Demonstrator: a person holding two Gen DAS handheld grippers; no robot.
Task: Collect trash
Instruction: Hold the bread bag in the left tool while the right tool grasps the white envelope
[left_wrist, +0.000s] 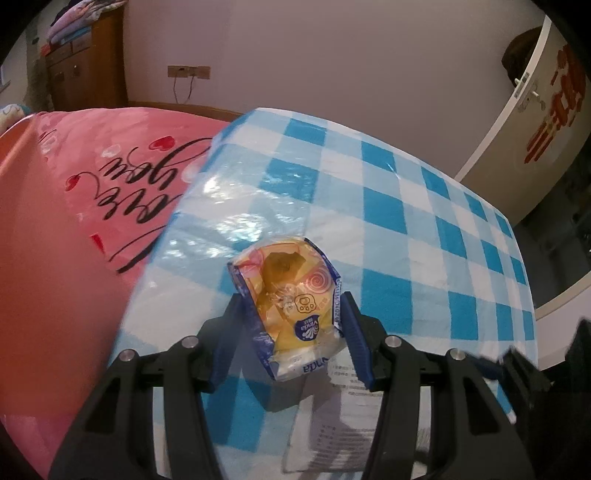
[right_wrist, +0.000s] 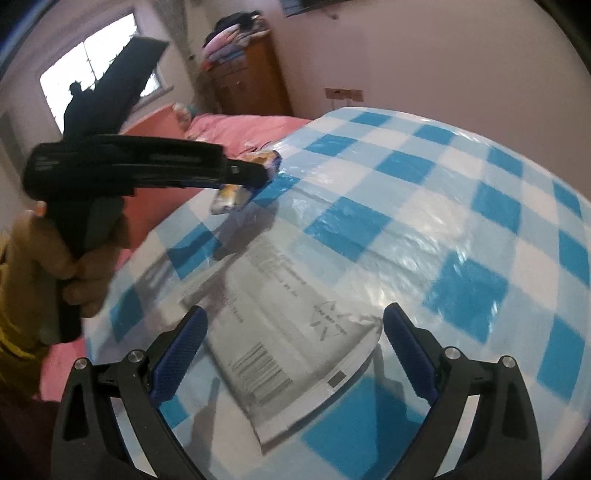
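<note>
A crumpled yellow and blue tissue packet (left_wrist: 291, 306) sits on the blue checked table (left_wrist: 424, 206). My left gripper (left_wrist: 291, 306) has its blue fingers against both sides of the packet, closed on it. In the right wrist view the left gripper (right_wrist: 255, 173) shows at the left, holding the packet (right_wrist: 231, 195) just above the cloth. A grey plastic mailing bag (right_wrist: 291, 339) with a barcode lies flat on the table. My right gripper (right_wrist: 293, 328) is open above it, fingers wide on either side, empty. The bag also shows in the left wrist view (left_wrist: 347, 417).
A bed with a pink quilt (left_wrist: 74, 229) lies along the table's left edge. A wooden cabinet (right_wrist: 251, 77) with folded clothes stands by the wall. A white door (left_wrist: 524, 110) is at the right. The table carries a shiny plastic cover.
</note>
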